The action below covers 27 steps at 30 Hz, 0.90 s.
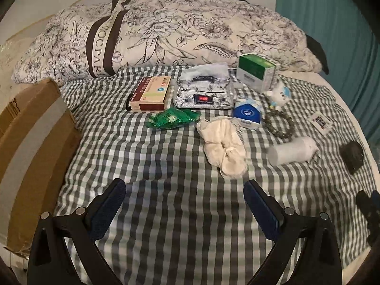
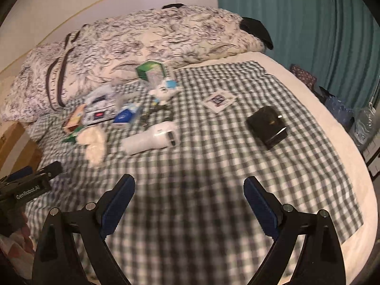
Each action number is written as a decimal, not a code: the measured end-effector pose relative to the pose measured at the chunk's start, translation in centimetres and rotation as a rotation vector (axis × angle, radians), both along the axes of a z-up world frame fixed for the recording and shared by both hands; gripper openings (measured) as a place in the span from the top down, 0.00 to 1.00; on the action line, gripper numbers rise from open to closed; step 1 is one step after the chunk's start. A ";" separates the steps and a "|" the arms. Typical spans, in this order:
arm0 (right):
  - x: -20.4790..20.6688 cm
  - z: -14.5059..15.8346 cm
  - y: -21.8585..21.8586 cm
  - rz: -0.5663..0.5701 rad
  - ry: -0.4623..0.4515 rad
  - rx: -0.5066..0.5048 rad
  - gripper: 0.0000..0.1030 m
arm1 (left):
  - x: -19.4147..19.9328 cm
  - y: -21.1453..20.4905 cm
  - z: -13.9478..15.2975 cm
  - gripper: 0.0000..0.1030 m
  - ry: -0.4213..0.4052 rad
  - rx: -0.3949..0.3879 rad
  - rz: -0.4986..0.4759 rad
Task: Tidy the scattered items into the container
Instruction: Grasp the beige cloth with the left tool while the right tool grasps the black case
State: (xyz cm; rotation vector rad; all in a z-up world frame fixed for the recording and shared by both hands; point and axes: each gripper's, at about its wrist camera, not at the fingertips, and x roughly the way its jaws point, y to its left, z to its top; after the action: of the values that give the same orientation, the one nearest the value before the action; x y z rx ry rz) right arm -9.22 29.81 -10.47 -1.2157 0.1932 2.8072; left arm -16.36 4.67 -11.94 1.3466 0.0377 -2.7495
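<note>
- The left gripper (image 1: 184,187) is held above the near part of the checked sheet (image 1: 166,156), jaws spread wide; nothing is gripped.
- The right gripper (image 2: 189,185) is likewise spread wide and empty, over bare sheet near the dark wallet-like item (image 2: 267,125).
- Both tools are judged to be kept clear of the items so that a first target can be chosen.
- The cardboard box (image 1: 35,142), taken to be the container, is located at the left edge of the bed. Its interior is not shown, so its contents cannot be told.
- The scattered items are grouped at the middle and far right of the sheet: a tan carton (image 1: 149,93), a green packet (image 1: 172,118), a cream cloth (image 1: 224,149), a blue tissue pack (image 1: 247,114), a white bottle (image 1: 292,150) lying on its side, and a green box (image 1: 257,71).
- None of these is seen in the box; tidying is judged not yet begun.
</note>
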 end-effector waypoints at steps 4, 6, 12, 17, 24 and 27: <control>-1.4 -0.1 2.3 -0.038 -0.001 0.008 0.09 | -1.5 0.7 -1.2 0.01 -0.020 -0.001 0.003; -2.1 -0.5 3.4 -0.055 -0.009 0.006 0.09 | -2.2 1.2 -1.7 0.01 -0.026 -0.007 -0.002; -3.7 -1.8 6.1 -0.095 -0.022 0.001 0.09 | -4.1 2.6 -3.1 0.01 -0.045 -0.024 0.002; -4.8 -2.7 7.8 -0.119 -0.034 -0.010 0.09 | -5.4 3.2 -4.4 0.01 -0.069 -0.016 0.013; -7.2 -3.4 9.1 -0.121 -0.033 0.008 0.09 | -7.0 3.6 -5.6 0.01 -0.066 -0.014 0.041; -8.5 -3.7 9.5 -0.137 -0.027 0.044 0.09 | -7.8 3.4 -6.3 0.01 -0.074 0.005 0.053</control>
State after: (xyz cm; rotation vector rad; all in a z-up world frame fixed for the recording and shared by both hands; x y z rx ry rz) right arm -17.71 39.31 -14.20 -1.1833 0.2035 2.6625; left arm -24.13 8.09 -18.23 1.4265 0.0749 -2.6553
